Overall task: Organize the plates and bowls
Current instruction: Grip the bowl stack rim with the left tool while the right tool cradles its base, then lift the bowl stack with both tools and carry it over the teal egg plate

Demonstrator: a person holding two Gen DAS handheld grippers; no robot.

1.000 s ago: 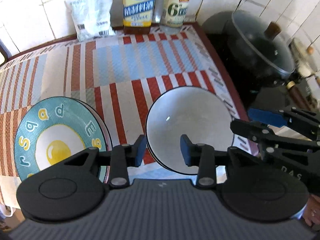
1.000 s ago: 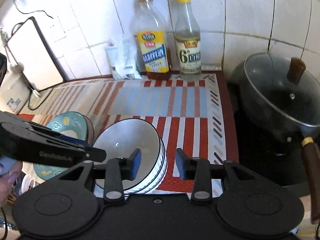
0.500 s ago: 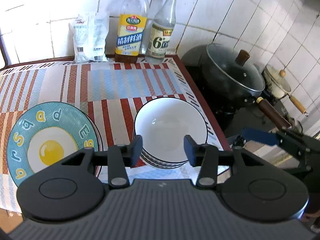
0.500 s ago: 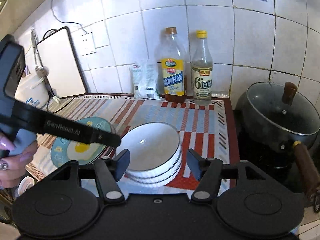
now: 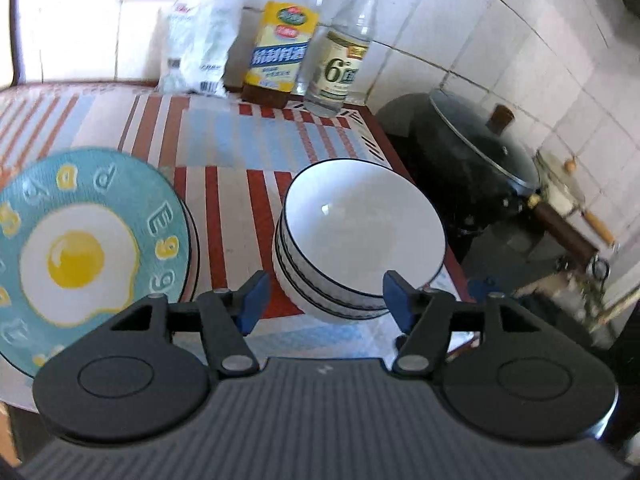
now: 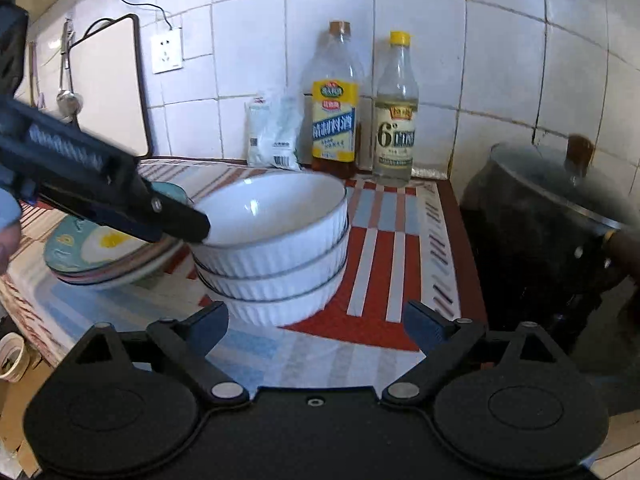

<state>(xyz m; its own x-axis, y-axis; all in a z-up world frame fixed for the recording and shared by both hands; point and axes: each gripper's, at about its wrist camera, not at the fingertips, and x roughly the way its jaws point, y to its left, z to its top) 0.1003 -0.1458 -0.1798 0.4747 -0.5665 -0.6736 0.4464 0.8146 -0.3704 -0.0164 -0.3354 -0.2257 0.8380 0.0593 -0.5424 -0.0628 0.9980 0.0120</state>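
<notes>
your left gripper [image 5: 323, 300] hangs with its blue-padded fingers spread wide and nothing between them, just short of the near side of the stack of bowls [image 5: 362, 240], which sits straight ahead of it on the striped cloth of the desk [image 5: 240, 148]. the three white ribbed bowls with thin dark rims are nested one inside another, near the desk's right edge. to the left of the stack, apart from it by a strip of cloth, lies the stack of plates [image 5: 88, 248], its top one teal with a fried-egg picture and letters round the border. your right gripper [image 6: 316, 322] is also wide open and empty, held low and close in front of the same bowls, which fill the gap between its fingers from that view. there your left gripper's arm reaches in from the left, its tip over the near rim of the top bowl; whether it touches i cannot tell. two bottles [image 6: 362, 100] and a white packet [image 6: 274, 132] stand against the tiled wall, and a lidded black pot [image 6: 544, 204] sits off the desk's right end.
</notes>
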